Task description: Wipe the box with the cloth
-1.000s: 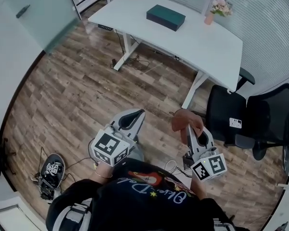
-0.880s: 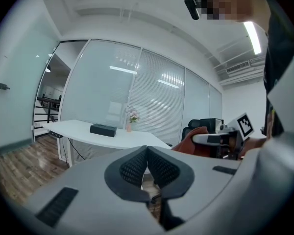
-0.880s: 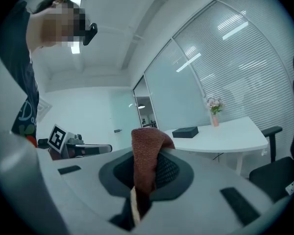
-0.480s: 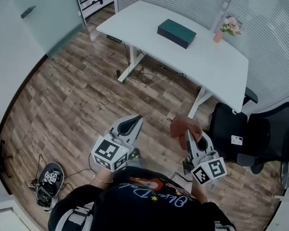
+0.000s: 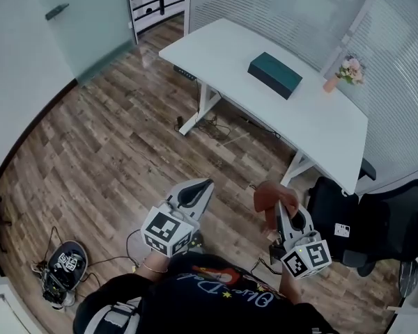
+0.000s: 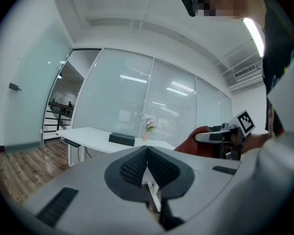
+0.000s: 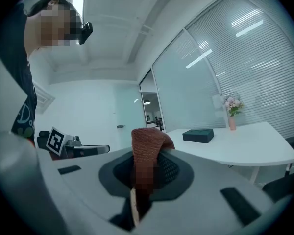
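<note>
A dark teal box (image 5: 274, 75) lies on the white desk (image 5: 313, 120) far ahead; it also shows small in the left gripper view (image 6: 121, 139) and in the right gripper view (image 7: 198, 135). My right gripper (image 5: 278, 204) is shut on a rust-brown cloth (image 5: 272, 195), which drapes over its jaws (image 7: 148, 148). My left gripper (image 5: 203, 185) is shut with nothing in it, the pads pressed together (image 6: 147, 163). Both grippers hang over the wooden floor, well short of the desk.
A small pink flower vase (image 5: 332, 82) stands on the desk beyond the box. A black office chair (image 5: 348, 218) sits right of my right gripper. Cables and a dark device (image 5: 59, 270) lie on the floor at lower left. Glass walls close the room behind the desk.
The view has shifted so the desk and box sit further right and lower in the frame. Both grippers keep their pose, the cloth still in the right one.
</note>
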`<state>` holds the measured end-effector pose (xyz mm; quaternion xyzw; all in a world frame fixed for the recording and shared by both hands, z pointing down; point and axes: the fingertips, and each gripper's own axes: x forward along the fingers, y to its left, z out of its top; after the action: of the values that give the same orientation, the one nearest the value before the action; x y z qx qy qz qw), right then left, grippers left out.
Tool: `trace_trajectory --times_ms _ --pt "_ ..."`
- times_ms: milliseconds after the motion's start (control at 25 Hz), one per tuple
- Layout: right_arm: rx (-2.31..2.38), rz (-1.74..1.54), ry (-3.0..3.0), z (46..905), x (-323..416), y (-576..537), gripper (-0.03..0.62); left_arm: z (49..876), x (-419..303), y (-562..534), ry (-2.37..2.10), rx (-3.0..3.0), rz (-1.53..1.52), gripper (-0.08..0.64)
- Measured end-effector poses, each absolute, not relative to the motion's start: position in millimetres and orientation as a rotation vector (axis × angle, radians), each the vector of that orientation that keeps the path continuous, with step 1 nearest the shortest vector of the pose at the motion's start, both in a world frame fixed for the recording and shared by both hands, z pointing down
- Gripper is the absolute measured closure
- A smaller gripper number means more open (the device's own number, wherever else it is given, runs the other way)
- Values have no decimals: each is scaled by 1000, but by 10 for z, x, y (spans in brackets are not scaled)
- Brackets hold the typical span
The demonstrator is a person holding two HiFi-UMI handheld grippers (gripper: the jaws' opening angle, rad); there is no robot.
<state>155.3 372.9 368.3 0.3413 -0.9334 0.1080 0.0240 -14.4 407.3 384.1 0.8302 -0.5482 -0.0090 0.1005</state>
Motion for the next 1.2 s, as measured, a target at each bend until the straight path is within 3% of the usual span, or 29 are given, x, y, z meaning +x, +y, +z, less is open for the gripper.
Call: trace_trajectory --times_ms 440,880,1200 --pt "1069 409 -2855 3840 1465 3474 555 3972 -357 3886 -1629 2397 -17 557" --pt "913 426 -3006 3722 1160 2368 555 3837 -522 3120 -1777 2339 71 557" --pt "961 522 -3001 3915 1392 1432 555 3719 -504 2310 -1828 2318 92 557"
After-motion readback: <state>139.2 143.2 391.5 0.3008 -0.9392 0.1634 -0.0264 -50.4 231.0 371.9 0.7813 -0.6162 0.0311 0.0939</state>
